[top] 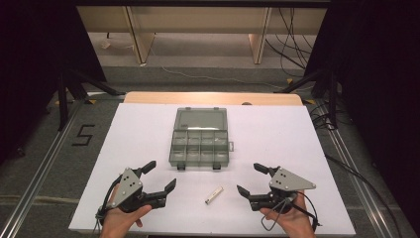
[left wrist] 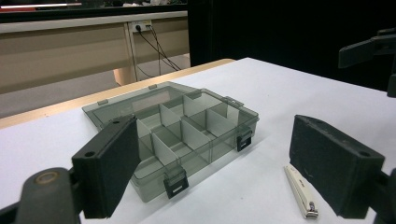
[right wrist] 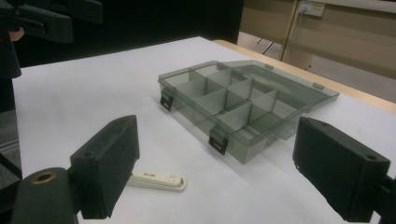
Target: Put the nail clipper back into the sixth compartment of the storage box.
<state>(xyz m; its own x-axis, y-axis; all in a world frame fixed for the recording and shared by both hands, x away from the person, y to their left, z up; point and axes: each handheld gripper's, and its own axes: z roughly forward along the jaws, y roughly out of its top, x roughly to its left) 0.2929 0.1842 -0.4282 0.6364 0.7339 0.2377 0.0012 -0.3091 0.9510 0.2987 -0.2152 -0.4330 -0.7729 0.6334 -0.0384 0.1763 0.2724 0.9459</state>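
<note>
Left gripper (top: pixel 159 175): held in the person's left hand (top: pixel 121 218) at about 7 o'clock on the surface; fingers (left wrist: pixel 109 163) spread wide, nothing between them, tips aimed toward 2 o'clock.
Right gripper (top: pixel 249 178): held in the person's right hand (top: pixel 292 218) at about 5 o'clock; fingers (right wrist: pixel 343 170) spread wide and empty, tips aimed toward 10 o'clock.
Nail clipper (top: pixel 214 195): small pale metal piece lying flat on the white surface (top: pixel 138 134), between the two grippers, touching neither; nearer the right gripper's fingertips. In the left gripper view it lies just beside the right-hand finger (left wrist: pixel 301 191); in the right gripper view it lies partly behind the left-hand finger (right wrist: pixel 159 180).
Organizer box (top: pixel 199 148): smoky clear plastic, at the middle of the surface, at 12 o'clock from the clipper and well apart from it.
Box lid (top: pixel 200 119): swung fully open, lying flat on the far side of the box.
Compartments: two rows of dividers, all seen empty (left wrist: pixel 187 130).
Latches: two dark clasps on the near wall, hanging open (right wrist: pixel 219 140).
</note>
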